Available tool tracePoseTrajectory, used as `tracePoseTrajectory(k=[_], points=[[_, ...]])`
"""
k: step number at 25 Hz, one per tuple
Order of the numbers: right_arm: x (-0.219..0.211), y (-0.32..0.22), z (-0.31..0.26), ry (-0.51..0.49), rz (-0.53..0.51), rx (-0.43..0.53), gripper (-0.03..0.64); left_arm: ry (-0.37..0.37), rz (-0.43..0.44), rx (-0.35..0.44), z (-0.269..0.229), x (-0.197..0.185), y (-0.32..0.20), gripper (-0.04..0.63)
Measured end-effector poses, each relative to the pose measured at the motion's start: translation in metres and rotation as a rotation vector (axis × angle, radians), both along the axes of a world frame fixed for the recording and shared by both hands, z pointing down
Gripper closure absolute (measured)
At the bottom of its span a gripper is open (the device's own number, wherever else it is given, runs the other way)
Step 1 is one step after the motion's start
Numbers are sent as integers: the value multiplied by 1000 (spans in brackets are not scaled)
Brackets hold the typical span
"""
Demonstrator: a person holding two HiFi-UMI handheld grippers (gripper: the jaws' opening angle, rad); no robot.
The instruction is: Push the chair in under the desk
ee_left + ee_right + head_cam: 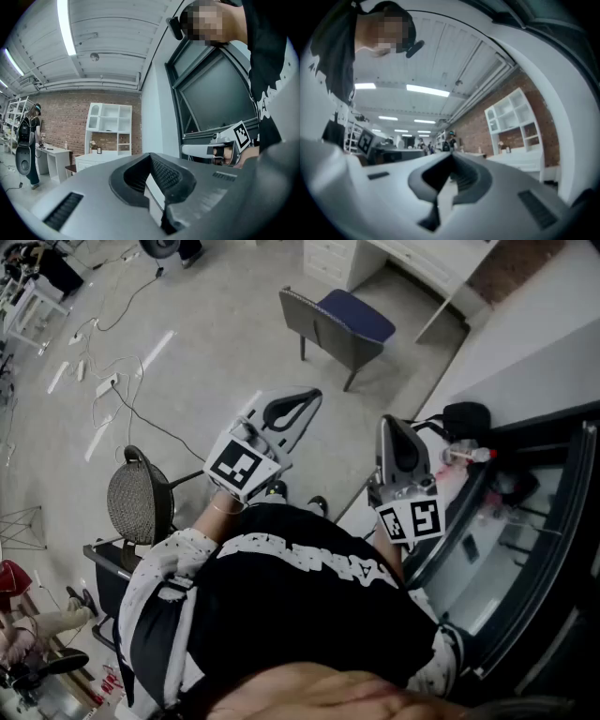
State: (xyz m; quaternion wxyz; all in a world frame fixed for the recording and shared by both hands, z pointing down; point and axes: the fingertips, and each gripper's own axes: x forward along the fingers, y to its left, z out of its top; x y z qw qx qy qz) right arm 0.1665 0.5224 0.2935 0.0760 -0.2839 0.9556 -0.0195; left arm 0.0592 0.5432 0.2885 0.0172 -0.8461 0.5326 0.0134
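Blue-seated chair [342, 324] sits far ahead on the floor, well apart from both tongs. Its backrest faces near-left and its seat points at the white counter [412, 257] far right. Left tongs [295, 409] look slightly nearer than right tongs [397, 437]. Both are pressed together, pinching nothing. No containers matter here.

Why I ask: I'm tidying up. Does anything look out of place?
The blue-seated chair stands out on the floor, apart from the white desk, not tucked under it. Loose cables trail across the floor at left.
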Motion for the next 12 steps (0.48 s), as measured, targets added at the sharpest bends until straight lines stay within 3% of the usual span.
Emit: tracePoseTrajectory(k=[12], points=[[31,-11,5,-47,-45,-15,586,3,-44,-17,4,30,-6,565]])
